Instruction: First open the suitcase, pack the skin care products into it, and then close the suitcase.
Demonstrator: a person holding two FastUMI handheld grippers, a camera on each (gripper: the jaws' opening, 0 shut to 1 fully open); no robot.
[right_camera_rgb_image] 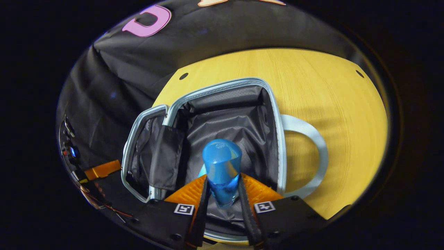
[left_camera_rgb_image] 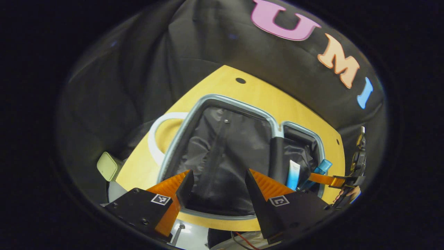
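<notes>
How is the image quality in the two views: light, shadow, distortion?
Left gripper view: fisheye bends the open grey-rimmed suitcase; the black lining shows soft sheen; edges fall dark. Right gripper view: the blue translucent bottle in the right gripper looms large and glossy; the white handle casts shadow on the yellow wooden table.

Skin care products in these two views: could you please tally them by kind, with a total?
Blue bottle, held by the right gripper over the open suitcase: 1
White and blue tube, inside the suitcase: 1
Total: 2
</notes>
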